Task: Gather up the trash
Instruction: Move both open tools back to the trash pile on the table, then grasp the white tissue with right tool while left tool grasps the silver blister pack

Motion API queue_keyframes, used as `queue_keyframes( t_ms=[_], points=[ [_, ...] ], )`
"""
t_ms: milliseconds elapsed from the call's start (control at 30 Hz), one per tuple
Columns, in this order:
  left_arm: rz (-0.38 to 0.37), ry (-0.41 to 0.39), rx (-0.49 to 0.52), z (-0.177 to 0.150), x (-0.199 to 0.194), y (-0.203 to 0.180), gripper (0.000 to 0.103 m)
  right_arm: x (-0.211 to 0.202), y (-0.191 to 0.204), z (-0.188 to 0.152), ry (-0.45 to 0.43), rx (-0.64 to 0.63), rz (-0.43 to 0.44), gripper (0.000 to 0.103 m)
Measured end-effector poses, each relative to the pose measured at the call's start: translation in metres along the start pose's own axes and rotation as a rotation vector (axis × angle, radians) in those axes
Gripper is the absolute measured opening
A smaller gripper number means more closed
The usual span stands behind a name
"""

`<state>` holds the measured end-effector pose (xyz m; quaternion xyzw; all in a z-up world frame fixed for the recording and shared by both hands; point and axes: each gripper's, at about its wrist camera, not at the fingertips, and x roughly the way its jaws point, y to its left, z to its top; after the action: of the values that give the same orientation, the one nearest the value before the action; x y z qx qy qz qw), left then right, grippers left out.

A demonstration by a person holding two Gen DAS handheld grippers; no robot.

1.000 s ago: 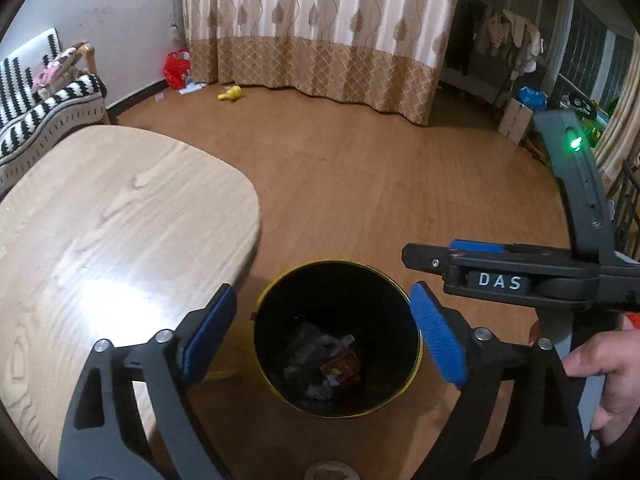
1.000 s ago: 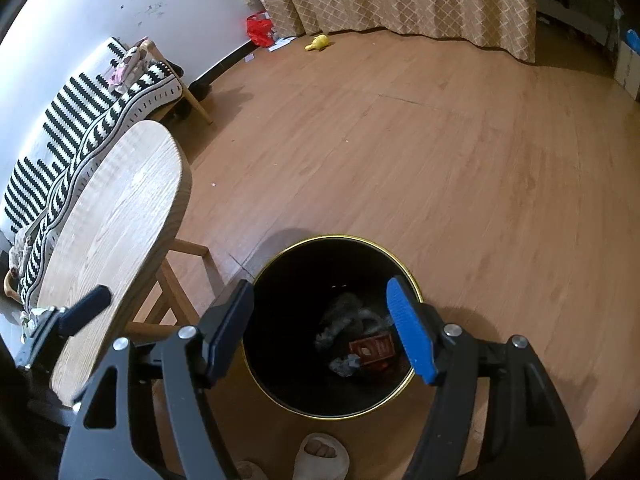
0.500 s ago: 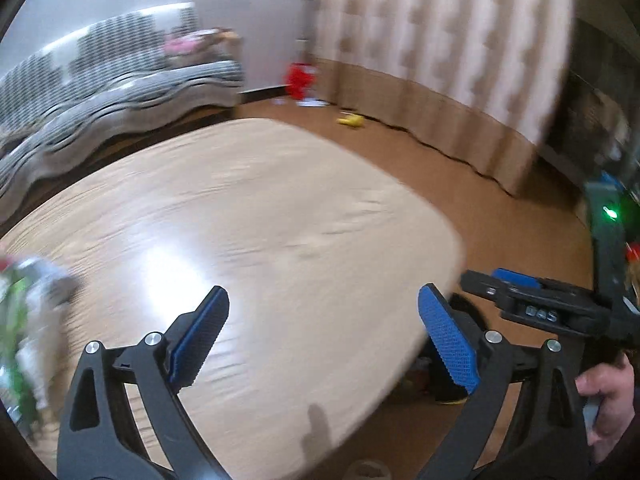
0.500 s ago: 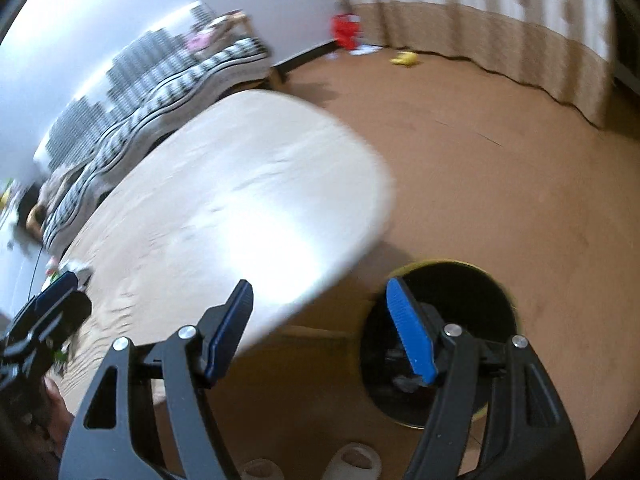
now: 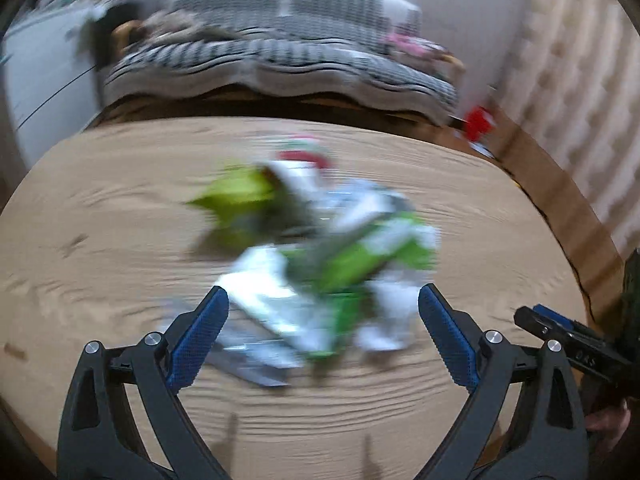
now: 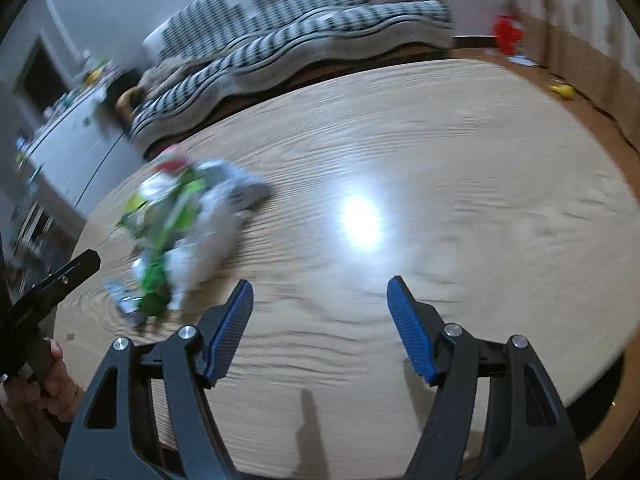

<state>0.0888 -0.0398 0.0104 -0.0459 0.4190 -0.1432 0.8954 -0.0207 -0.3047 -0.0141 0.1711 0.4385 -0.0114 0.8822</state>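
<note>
Left hand-held gripper (image 5: pixel 323 330) gapes wide (jaws just opening further, nothing pinched); right hand-held gripper (image 6: pixel 320 322) is parted too, empty.

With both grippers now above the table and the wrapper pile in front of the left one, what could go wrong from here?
1. The trash pile is loose, overlapping wrappers; the open left gripper may pinch only some and leave or scatter the rest.
2. In the right wrist view the pile lies near the table edge, so a push might send pieces onto the floor.
3. The right gripper faces bare wood, off to the pile's side.
</note>
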Motion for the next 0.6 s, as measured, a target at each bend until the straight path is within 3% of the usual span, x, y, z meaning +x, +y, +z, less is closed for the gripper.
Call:
queue_keyframes(
  t_ms=[167, 300, 500, 600],
  points=[
    [0.049, 0.025, -0.100, 0.000, 0.002, 0.062, 0.093, 0.038, 0.054, 0.006, 0.057, -0.054, 0.051, 0.067],
    [0.048, 0.063, -0.147, -0.005, 0.011, 0.088, 0.093, 0.059, 0.077, 0.011, 0.079, -0.057, 0.070, 0.067],
    [-0.005, 0.143, -0.188, -0.009, 0.036, 0.094, 0.093, 0.079, 0.081, 0.014, 0.110, -0.014, 0.089, 0.067],
    [0.004, 0.164, -0.175, -0.011, 0.045, 0.089, 0.093, 0.084, 0.081, 0.013, 0.119, -0.014, 0.085, 0.064]
  ],
)
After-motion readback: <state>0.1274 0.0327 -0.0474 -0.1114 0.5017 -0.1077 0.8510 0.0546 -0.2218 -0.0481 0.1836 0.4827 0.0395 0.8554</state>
